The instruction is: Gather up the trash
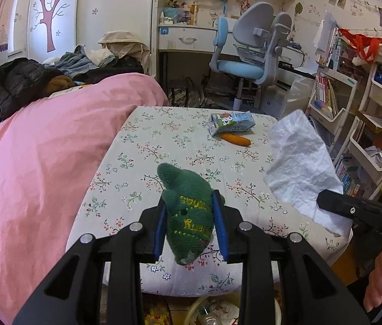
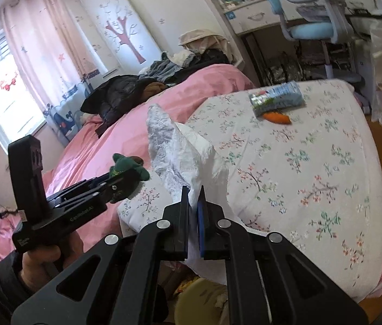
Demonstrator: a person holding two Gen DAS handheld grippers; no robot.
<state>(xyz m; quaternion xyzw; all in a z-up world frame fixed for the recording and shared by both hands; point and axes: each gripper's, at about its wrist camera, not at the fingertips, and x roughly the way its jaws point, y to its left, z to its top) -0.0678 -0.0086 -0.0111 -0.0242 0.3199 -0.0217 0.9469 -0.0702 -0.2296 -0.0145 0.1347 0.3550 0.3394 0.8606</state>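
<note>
The left tongs (image 1: 191, 214) are clamped on a small dark green plush toy with yellow stitched lettering (image 1: 188, 211), its blue pads (image 1: 219, 224) pressing both flanks, so the toy hangs above the near edge of the bed's white floral-print sheet (image 1: 180, 140). The right tongs (image 2: 193, 197) are pinched together on a crumpled white paper tissue (image 2: 180, 151), which stands up from the pads and fans out over the sheet; in the left wrist view the same tissue spreads broad and flat to the right of the green toy, apart from it. Farther back on the floral sheet lies a flattened light blue drink carton with a cartoon print (image 1: 231, 123), tipped on its side, and an orange carrot-shaped plush toy (image 1: 236, 139) lies just in front of it, touching or nearly touching its edge. A pink duvet (image 1: 42, 162) covers the rest of the bed to the left, with a black padded jacket (image 1: 15, 84) and other clothes heaped on it. Beyond the bed's foot stands a grey and light blue desk chair (image 1: 248, 54). Below the near edge of the mattress a round pale container (image 2: 204, 292) shows on the floor, partly hidden by the tongs
</note>
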